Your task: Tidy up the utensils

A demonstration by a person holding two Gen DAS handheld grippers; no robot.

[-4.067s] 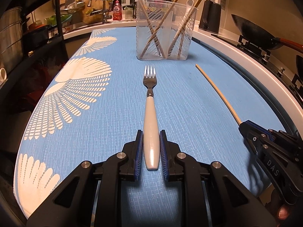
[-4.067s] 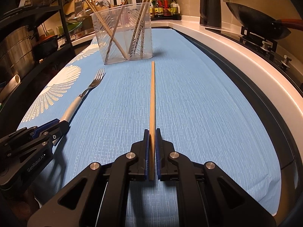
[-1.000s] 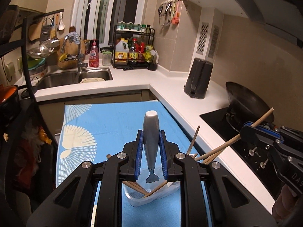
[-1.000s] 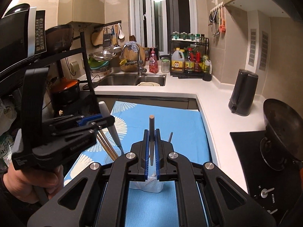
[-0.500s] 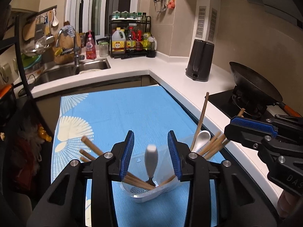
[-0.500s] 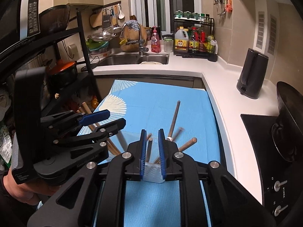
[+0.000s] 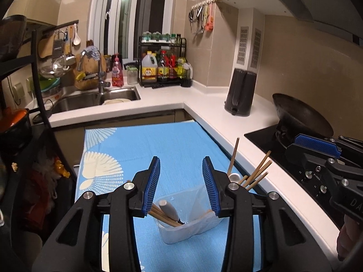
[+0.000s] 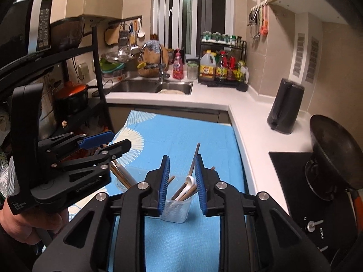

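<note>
A clear plastic container (image 7: 188, 226) stands on the blue mat (image 7: 177, 145). It holds the white-handled fork (image 7: 166, 207), a white spoon (image 7: 233, 176) and several wooden chopsticks (image 7: 258, 174). My left gripper (image 7: 180, 165) hovers above it, jaws opening, nothing between the pads. My right gripper (image 8: 181, 158) hangs over the same container (image 8: 175, 210), jaws also opening and empty, with the chopsticks (image 8: 195, 158) and spoon (image 8: 189, 181) seen through the gap. Each gripper shows in the other's view: right gripper (image 7: 301, 149), left gripper (image 8: 118, 141) held by a hand.
A white counter (image 7: 226, 122) wraps the mat's far and right sides. On it are a black kettle (image 7: 240, 93), a wok (image 7: 299, 115) on the hob, a sink (image 7: 90, 99) and a bottle rack (image 7: 163, 68). A black shelf unit (image 8: 95, 86) stands left.
Four seconds ago both utensils lay on the mat. Since one second ago the left gripper let go of the fork and the right the chopstick. Both fell into the container; both jaws spread wider.
</note>
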